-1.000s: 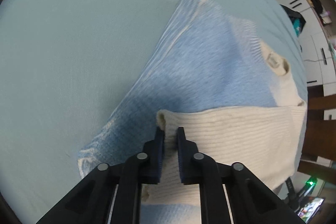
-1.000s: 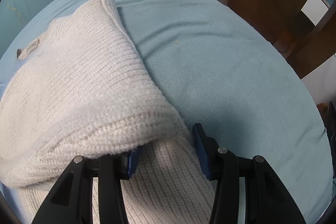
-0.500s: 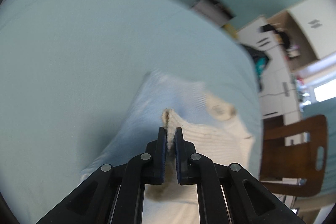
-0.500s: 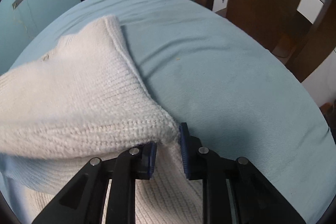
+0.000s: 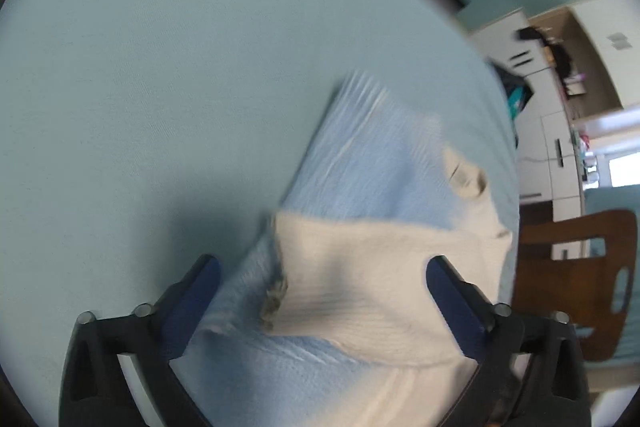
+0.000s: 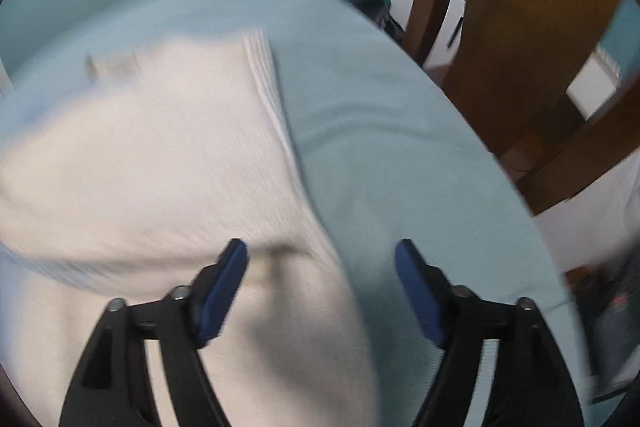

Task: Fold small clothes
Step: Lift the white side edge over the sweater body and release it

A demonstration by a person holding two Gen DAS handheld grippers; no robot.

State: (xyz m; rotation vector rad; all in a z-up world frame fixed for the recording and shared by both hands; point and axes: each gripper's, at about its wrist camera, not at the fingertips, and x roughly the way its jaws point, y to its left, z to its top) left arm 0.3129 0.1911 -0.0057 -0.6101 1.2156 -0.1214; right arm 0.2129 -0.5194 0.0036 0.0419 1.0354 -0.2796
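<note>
With the left gripper [image 5: 320, 267] and right gripper [image 6: 320, 251], jaws just opened wide and empty, lift clear of the folded cream-and-blue sweater [image 5: 372, 279] on the bed [image 5: 140, 87]; avoid snagging the knit.

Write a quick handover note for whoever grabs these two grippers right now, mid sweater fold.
Left gripper: open, jaws just opened, nothing pinched; the sweater lies below it.
Right gripper: open, jaws just opened, hanging over the sweater's right edge.
Sweater: cream and light blue knit, lying on the pale blue cloth-covered table, its cream lower part folded up over the blue body, neck opening uncovered.
Done: one fold laid and released.
Left: probably fold it smaller and tidy the edges.
</note>
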